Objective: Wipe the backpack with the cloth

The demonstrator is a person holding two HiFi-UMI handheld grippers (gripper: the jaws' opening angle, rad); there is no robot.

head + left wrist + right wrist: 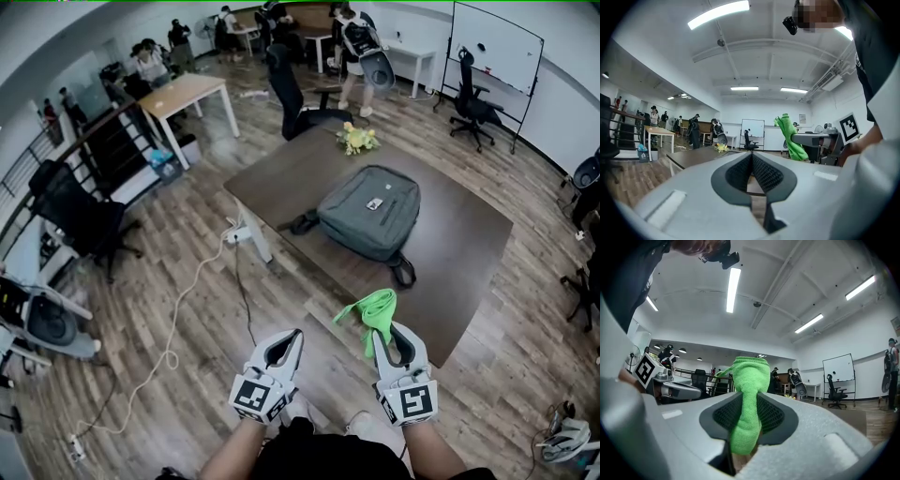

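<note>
A grey backpack (370, 212) lies flat on the dark brown table (459, 253), straps trailing toward the left and near edges. My right gripper (380, 330) is shut on a bright green cloth (373, 311), held above the table's near corner, well short of the backpack. The cloth (747, 399) fills the gap between the jaws in the right gripper view and sticks up past them. My left gripper (294, 337) is shut with nothing in it, hanging over the floor to the left of the right one. In the left gripper view the cloth (791, 138) shows off to the right.
A small bunch of yellow flowers (357, 139) lies on the table's far end. A black office chair (291, 94) stands behind the table. A white cable (178, 319) runs across the wood floor at left. People stand at the back near a light wooden table (187, 94).
</note>
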